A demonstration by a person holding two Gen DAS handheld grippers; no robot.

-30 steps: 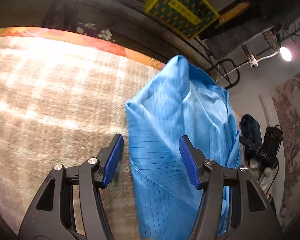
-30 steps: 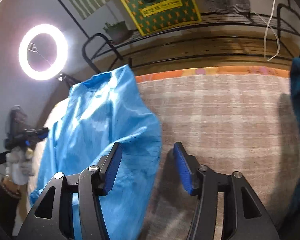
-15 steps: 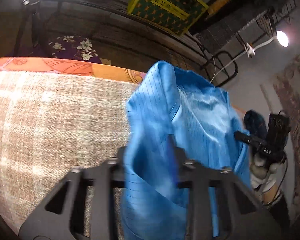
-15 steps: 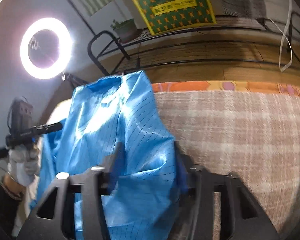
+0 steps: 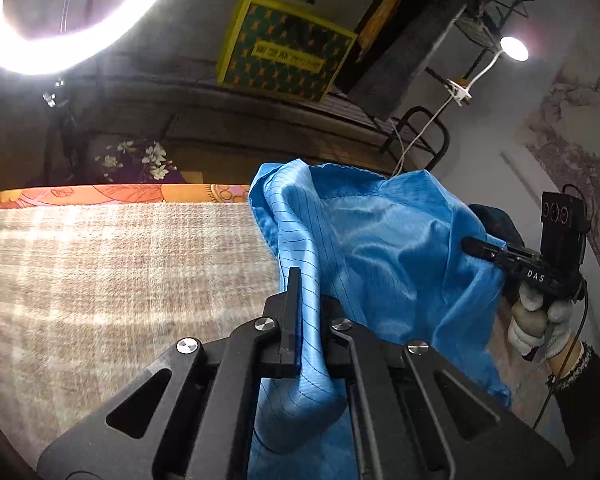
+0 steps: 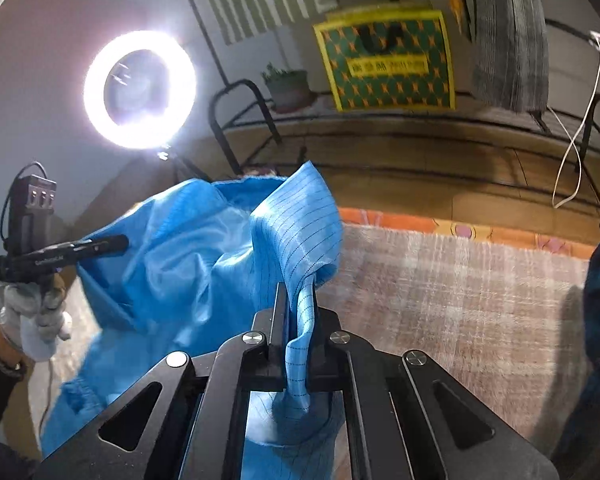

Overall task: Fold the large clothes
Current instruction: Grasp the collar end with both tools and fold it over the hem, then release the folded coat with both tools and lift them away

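Both grippers pinching the blue garment [image 5: 380,248], lifted above the plaid blanket [image 5: 120,272].
I see my left gripper [image 5: 306,304] and right gripper [image 6: 298,312] each clamped tight on a fold of cloth, jaws just closed, fabric bunched between the pads and hanging below.

Each hand-held gripper [image 5: 306,312] [image 6: 298,320] is black, with triangular cut-outs, silver screw heads and blue pads; "DAS" is printed in white. Hands [image 5: 538,322] [image 6: 34,320] wear white gloves, dark sleeves, seemingly beaded bracelets
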